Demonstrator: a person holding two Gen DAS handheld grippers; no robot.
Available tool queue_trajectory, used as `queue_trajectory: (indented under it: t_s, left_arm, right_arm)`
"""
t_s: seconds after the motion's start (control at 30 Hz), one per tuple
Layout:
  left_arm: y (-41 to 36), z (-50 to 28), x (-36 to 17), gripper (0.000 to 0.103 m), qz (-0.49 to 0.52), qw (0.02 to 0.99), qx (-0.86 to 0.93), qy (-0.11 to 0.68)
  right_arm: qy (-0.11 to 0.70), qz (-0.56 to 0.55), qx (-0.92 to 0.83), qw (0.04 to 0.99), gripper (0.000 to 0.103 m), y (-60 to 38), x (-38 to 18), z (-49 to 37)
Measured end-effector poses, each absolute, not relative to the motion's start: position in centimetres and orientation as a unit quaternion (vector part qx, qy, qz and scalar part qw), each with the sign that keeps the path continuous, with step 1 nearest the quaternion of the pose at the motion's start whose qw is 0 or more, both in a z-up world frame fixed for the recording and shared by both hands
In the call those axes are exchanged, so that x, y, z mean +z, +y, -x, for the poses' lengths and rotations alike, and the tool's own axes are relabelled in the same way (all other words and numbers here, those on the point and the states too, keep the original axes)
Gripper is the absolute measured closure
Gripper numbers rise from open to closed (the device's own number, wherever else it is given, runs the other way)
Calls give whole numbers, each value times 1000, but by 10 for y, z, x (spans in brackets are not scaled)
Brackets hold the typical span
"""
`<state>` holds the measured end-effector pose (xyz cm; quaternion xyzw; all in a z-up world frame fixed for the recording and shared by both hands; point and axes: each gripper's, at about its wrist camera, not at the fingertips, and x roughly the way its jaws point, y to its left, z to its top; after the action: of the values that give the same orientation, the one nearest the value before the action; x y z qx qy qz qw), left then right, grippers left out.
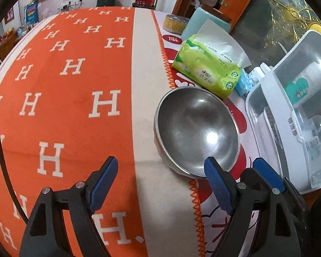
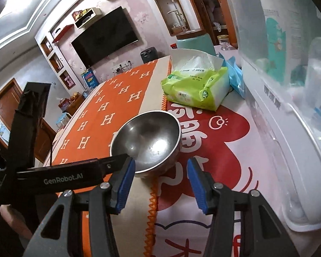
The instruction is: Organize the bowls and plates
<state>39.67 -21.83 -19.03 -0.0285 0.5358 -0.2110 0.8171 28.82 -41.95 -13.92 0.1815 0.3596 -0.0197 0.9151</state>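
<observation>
A steel bowl (image 1: 195, 128) stands upright and empty at the right edge of the orange H-patterned cloth (image 1: 60, 98). It also shows in the right wrist view (image 2: 146, 141). My left gripper (image 1: 160, 169) is open, its right finger (image 1: 216, 180) close to the bowl's near rim. My right gripper (image 2: 160, 171) is open just in front of the bowl, holding nothing. The left gripper's black body (image 2: 53, 175) reaches in from the left in the right wrist view, its tip at the bowl's rim. No plates are in view.
A green tissue pack (image 1: 207, 70) lies behind the bowl. A clear plastic storage box (image 1: 293, 111) with bottles stands on the right, close to my right gripper (image 2: 289, 107). A teal container (image 1: 203, 21) and a yellow tape roll (image 1: 174, 22) sit at the back.
</observation>
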Motion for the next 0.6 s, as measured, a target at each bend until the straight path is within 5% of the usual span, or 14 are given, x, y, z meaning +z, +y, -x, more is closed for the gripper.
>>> queue_trajectory:
  t_s: [0.27, 0.43, 0.6]
  left_arm:
    - [-222, -398, -203, 25, 28, 811, -207, 546]
    - [-224, -397, -211, 44, 32, 803, -212, 556]
    - [-226, -394, -214, 63, 37, 794, -221, 565]
  right_arm:
    - [370, -199, -17, 907, 52, -426, -148, -291]
    - [383, -201, -17, 902, 53, -426, -155, -293]
    - [387, -207, -11, 898, 70, -426, -157, -294]
